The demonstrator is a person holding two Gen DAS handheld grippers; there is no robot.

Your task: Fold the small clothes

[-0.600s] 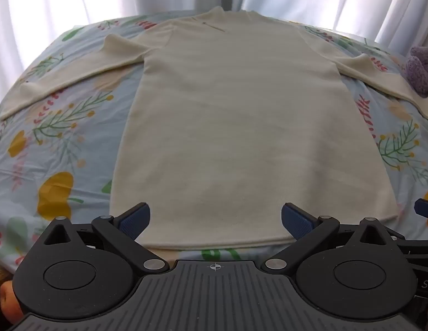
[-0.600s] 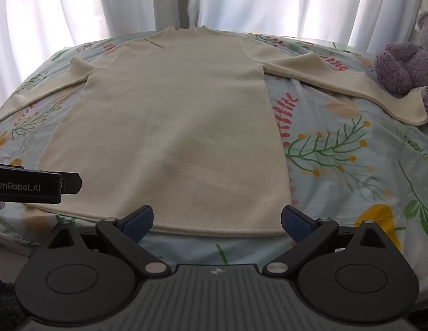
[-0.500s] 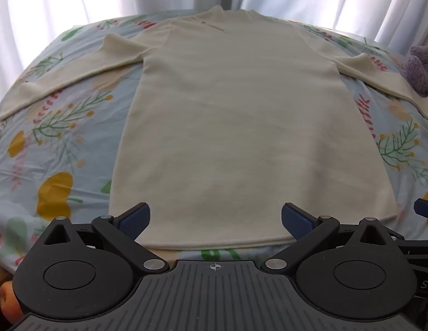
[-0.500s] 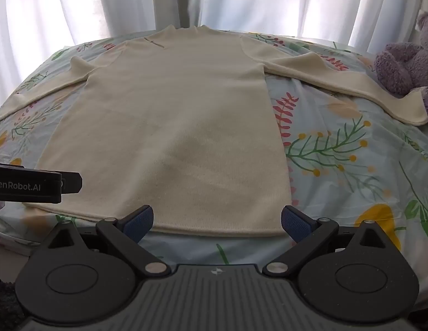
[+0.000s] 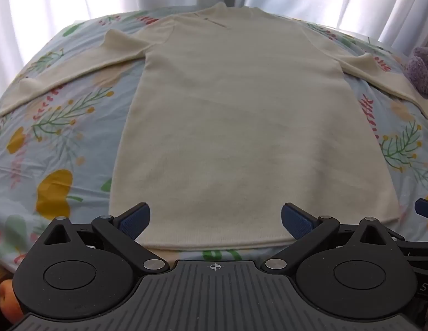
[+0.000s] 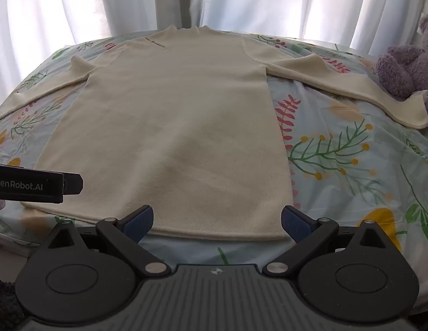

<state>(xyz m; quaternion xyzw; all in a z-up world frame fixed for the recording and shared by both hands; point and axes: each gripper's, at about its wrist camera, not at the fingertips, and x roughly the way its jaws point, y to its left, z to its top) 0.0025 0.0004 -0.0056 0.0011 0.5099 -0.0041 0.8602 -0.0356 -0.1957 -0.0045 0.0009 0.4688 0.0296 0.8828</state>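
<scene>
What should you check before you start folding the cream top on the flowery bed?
1. Left gripper open: ok, its jaws stand wide apart.
2. Right gripper open: ok, also wide apart.
3. Cream top lying flat: ok, the body looks smooth.
4. Sleeves spread out to the sides: ok, though each has small raised bumps.
5. Bottom hem within reach: ok, it lies just ahead of both grippers.
6. Purple plush toy clear of the cloth: not ok, the right cuff ends right against it.
</scene>
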